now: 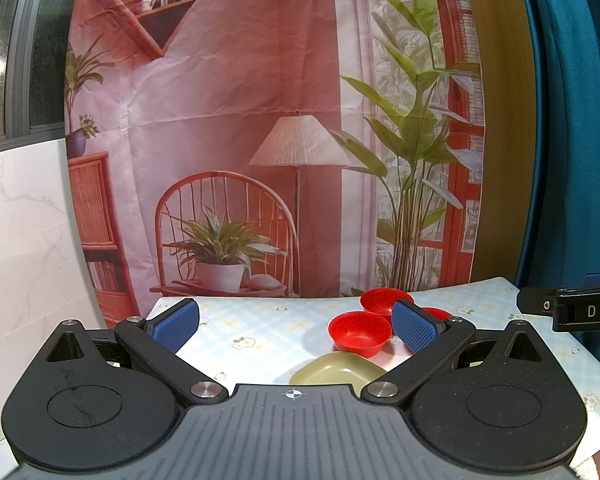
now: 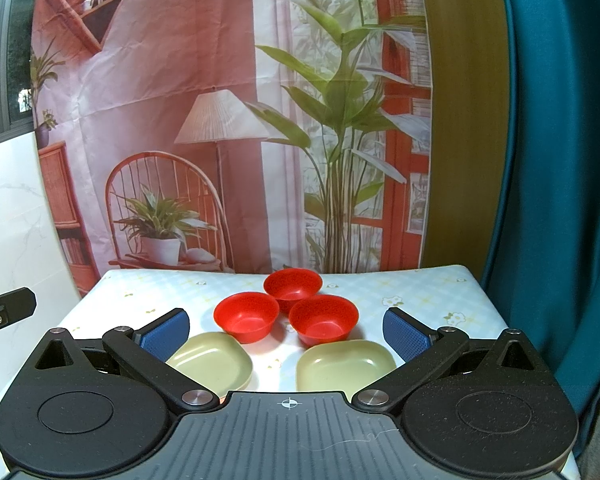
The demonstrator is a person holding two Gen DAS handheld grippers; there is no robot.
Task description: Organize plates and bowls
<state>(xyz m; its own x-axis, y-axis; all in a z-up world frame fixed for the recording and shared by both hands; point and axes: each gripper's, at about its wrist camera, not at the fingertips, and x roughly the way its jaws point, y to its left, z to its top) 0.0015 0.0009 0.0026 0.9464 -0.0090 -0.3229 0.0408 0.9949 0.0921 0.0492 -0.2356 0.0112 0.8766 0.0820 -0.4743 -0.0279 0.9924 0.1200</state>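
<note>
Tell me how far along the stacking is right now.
Nothing looks done: three red bowls sit separately, and the two green plates lie side by side, unstacked. Nothing is in hand; the left tool and right tool are both open and empty. All stacking remains.

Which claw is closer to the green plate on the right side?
Right. The right claw hangs open just before the right green plate; the left claw sits off to the left, facing the other green plate.

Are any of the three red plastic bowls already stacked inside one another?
No: in the right wrist view the three red plastic bowls each sit separately on the checked tablecloth, clustered rim to rim.
</note>
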